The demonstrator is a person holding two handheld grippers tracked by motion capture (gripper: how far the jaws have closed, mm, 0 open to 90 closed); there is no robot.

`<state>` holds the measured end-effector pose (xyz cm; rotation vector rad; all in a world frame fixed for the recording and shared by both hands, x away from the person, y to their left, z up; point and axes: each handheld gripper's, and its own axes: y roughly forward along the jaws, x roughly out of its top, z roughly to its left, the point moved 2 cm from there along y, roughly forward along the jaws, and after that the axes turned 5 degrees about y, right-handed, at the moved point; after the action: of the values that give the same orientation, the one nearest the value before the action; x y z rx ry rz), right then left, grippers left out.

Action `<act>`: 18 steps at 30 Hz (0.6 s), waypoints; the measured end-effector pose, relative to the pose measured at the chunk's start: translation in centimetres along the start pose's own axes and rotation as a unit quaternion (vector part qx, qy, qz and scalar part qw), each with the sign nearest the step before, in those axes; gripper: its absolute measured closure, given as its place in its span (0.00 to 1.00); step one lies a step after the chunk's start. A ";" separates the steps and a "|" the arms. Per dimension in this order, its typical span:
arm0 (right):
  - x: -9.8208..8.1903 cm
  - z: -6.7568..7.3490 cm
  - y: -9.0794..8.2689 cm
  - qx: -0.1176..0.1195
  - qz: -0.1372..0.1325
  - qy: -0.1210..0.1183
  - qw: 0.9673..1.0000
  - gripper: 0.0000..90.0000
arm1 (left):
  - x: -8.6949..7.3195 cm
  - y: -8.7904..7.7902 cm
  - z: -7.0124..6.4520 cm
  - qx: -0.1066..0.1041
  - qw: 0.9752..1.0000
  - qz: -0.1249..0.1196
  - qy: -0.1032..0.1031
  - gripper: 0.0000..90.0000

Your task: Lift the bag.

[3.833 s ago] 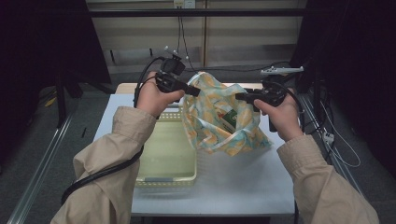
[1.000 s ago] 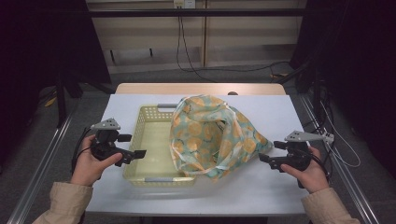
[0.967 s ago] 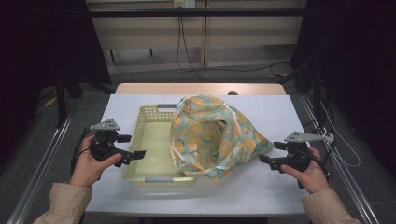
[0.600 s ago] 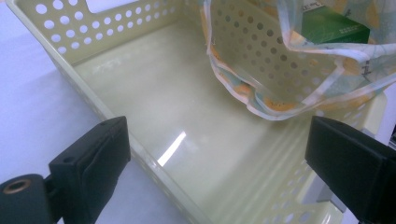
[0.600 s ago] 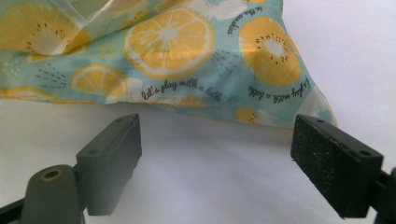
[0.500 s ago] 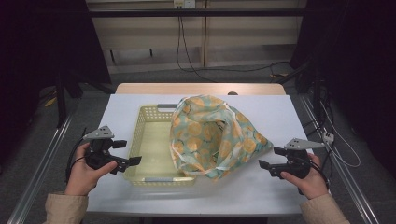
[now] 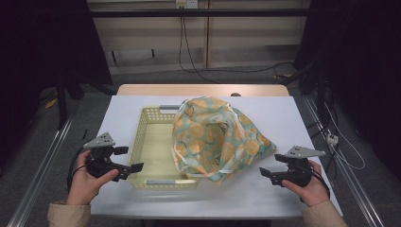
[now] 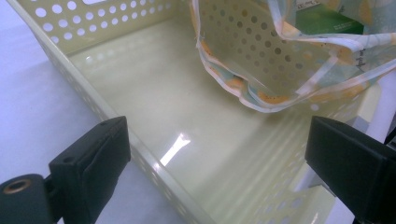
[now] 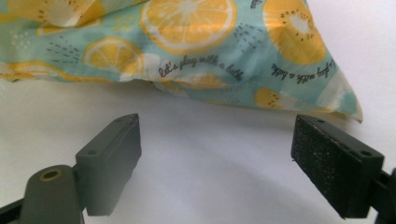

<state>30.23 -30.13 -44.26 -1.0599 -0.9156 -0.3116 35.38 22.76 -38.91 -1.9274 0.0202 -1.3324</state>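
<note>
the fruit-print bag is seen standing open near the middle of the tabletop, its left side draped into the pale yellow basket. the left tool is held spread at the basket's near-left corner; the right tool is held spread, apart from the bag, near the tabletop's near-right corner.

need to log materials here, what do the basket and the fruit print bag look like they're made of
Basket: seemingly rigid moulded plastic, pale yellow; its glossy floor reflects light and its walls carry regular round holes. Fruit print bag: apparently a thin, soft plastic-type sheet, perhaps coated fabric; it crumples, slumps over the basket's edge and looks partly translucent, with printed citrus slices.
</note>
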 end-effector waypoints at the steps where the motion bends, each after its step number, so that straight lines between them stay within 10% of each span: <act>1: -0.1 0.1 0.0 0.001 -0.001 0.001 1.000 0.18 | -0.2 -0.1 0.0 0.001 1.000 0.001 0.000 0.07; 18: -1.4 0.4 -0.1 0.002 0.009 -0.004 1.000 0.18 | -1.7 0.0 -0.1 -0.004 1.000 0.006 -0.008 0.07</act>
<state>29.12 -30.13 -45.17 -1.0667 -0.9128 -0.2904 34.50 23.46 -40.24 -1.9417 0.0296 -1.3099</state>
